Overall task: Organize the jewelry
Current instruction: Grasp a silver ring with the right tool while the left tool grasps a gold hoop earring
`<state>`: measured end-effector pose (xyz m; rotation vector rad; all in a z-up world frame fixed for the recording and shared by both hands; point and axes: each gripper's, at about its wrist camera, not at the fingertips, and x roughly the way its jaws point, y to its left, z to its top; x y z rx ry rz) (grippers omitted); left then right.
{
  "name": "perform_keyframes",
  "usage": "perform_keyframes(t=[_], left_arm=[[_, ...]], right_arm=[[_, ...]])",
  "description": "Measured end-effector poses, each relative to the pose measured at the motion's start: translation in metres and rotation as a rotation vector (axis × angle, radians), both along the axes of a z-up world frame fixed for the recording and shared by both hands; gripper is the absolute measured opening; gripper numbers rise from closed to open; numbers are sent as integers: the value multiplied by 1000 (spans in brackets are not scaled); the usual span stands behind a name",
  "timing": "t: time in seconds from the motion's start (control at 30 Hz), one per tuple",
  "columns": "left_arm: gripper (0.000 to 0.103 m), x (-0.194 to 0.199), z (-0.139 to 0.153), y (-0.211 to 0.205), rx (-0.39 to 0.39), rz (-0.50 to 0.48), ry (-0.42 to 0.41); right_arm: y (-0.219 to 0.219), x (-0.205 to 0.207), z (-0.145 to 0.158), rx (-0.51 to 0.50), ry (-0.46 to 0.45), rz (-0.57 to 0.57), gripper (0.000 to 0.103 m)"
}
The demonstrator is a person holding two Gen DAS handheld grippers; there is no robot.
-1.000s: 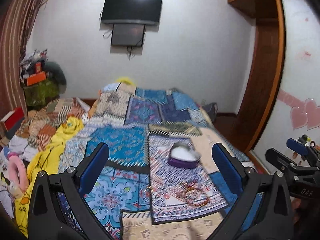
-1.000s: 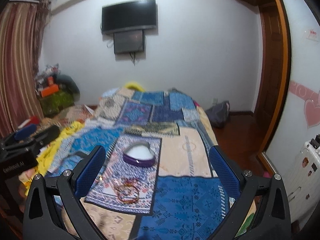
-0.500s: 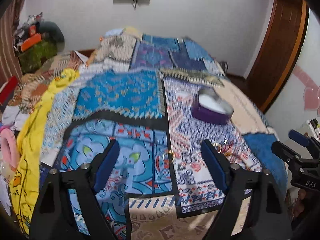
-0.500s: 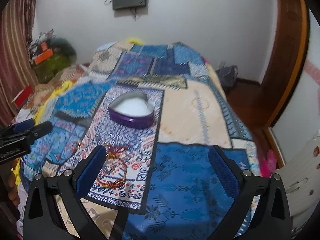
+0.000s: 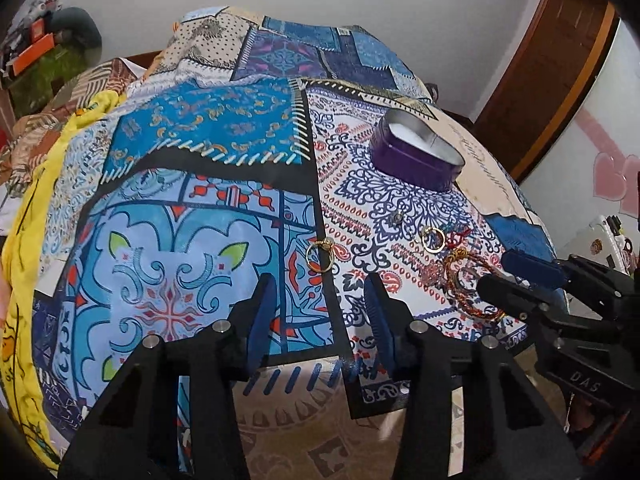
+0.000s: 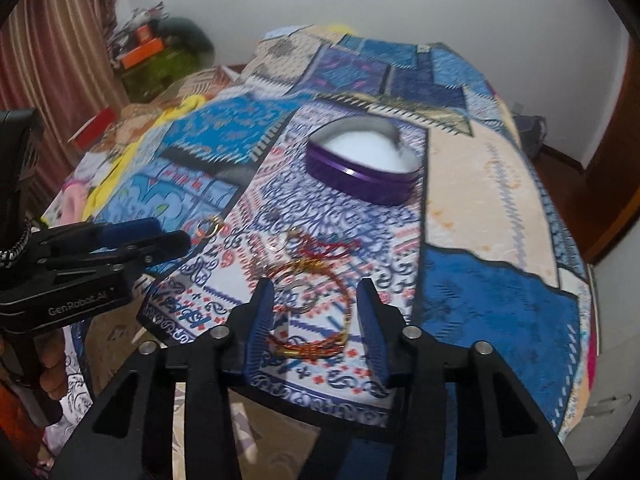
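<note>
1. The left gripper hangs low over the patchwork bedspread near its near edge, jaws parted to a moderate gap and holding nothing. Just ahead of its fingertips lies a thin gold ring with a small ornament, flat on the cloth at the seam between the light blue panel and the paisley panel.
2. The right gripper is also partly open and empty. A tangle of red-and-gold wire bangles sits between and just in front of its fingers, still resting on the cloth.
3. The open heart-shaped purple tin with white lining stands further back on the paisley panel, well apart from both grippers; it is likely where the pieces go.
4. To take the ring well, I would bring the left fingers down on either side of the hoop and close gently: soft bedding gives, and a thin ring can slip flat under a pad.
5. A second gold ring and a red thread piece lie close to the bangles, so the right grasp should catch only the bangles.
</note>
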<state>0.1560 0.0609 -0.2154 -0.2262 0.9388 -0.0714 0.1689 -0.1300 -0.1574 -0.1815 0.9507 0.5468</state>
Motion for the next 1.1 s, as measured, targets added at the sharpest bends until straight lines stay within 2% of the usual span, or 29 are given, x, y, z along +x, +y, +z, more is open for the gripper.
perform_keyframes(t=[0.1,0.33,0.5,0.6,0.7,0.83,0.97,1.0,1.03,1.1], left_arm=[[45,3,-3,-1,3,-4,4],[45,16,-11,-5,46,-28,8],[45,26,-16,-9,78,-45,0],[43,30,-17,-9,79,-34,-4],[36,33,-19,-11,101,-27,-8],[17,34,-20,-12,128,-23,-8],[16,31,-18,-14,141,-33,-14],[13,30,-17,-14,142,-35,-16],[3,28,-16,-14,134,-41,-16],[3,27,-13,-13,133,-37,-18]], right_arm=[[2,2,-5,3,27,18,33],[9,6,-13,-19,37,37,32],[11,7,-15,-20,39,47,20],[10,7,-15,-9,42,45,20],[10,6,-14,-1,44,42,20],[8,8,-13,11,46,37,20],[4,8,-9,16,39,23,20],[3,8,-8,16,35,18,20],[2,9,-6,18,30,13,20],[-1,8,-2,23,20,5,20]])
